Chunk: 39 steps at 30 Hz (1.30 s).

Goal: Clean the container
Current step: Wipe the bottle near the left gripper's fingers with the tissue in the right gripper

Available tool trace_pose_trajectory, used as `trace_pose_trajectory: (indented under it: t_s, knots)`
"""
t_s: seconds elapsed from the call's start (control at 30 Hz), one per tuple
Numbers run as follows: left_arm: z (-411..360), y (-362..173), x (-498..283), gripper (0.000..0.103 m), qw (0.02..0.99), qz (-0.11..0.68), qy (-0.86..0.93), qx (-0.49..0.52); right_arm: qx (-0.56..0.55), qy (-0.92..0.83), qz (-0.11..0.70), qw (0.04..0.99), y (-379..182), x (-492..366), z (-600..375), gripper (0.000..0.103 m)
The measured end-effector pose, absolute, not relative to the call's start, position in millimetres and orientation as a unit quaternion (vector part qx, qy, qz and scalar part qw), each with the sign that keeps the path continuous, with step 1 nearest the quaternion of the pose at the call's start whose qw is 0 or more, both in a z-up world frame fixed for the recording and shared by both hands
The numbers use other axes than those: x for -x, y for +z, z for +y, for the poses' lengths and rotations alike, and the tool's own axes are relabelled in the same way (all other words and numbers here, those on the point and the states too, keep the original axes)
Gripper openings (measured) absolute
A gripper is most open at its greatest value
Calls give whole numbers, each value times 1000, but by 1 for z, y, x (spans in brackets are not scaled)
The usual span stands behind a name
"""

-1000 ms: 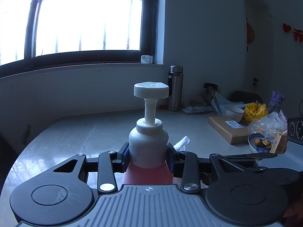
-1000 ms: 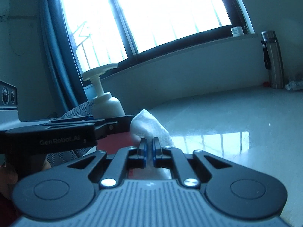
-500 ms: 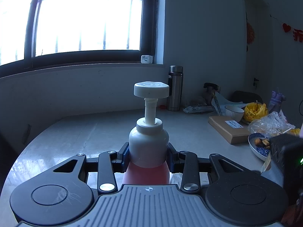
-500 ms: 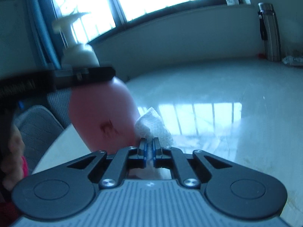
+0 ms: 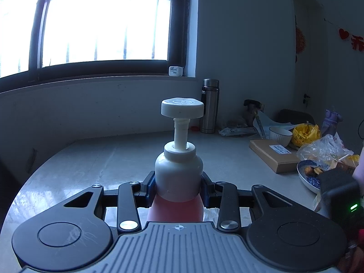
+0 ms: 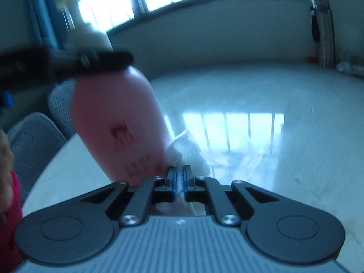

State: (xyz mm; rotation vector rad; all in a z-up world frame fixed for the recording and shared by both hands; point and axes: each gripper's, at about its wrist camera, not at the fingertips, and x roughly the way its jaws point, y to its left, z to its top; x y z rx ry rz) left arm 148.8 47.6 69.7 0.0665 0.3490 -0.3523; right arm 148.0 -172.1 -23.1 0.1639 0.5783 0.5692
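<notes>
The left gripper is clamped on the pink plastic pump bottle, gripping just under its white shoulder and keeping it upright off the grey table, likely to expose its sides. At bottom centre, the right gripper pinches a white crumpled tissue against the bottle's lower flank. Dark red print marks the pink body.

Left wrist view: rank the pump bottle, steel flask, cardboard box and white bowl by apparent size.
1. Pump bottle, nearest the camera, so its lead is unsure.
2. Cardboard box.
3. Steel flask, close to the box.
4. White bowl.
</notes>
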Motion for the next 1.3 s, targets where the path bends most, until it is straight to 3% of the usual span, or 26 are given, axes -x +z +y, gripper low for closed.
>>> trace_pose_trajectory:
  t_s: [0.33, 0.57, 1.07, 1.3]
  knots:
    - [47, 70, -149, 38, 969, 173, -175, -35, -115, 307, 164, 931, 8, -127, -187, 6]
    - [47, 70, -148, 39, 969, 173, -174, -37, -123, 299, 181, 929, -3, -138, -186, 6]
    - [49, 69, -149, 39, 968, 174, -175, -34, -73, 276, 325, 901, -43, -165, -162, 6]
    - [51, 69, -149, 39, 968, 175, -176, -33, -104, 285, 273, 913, -29, -151, -174, 6]
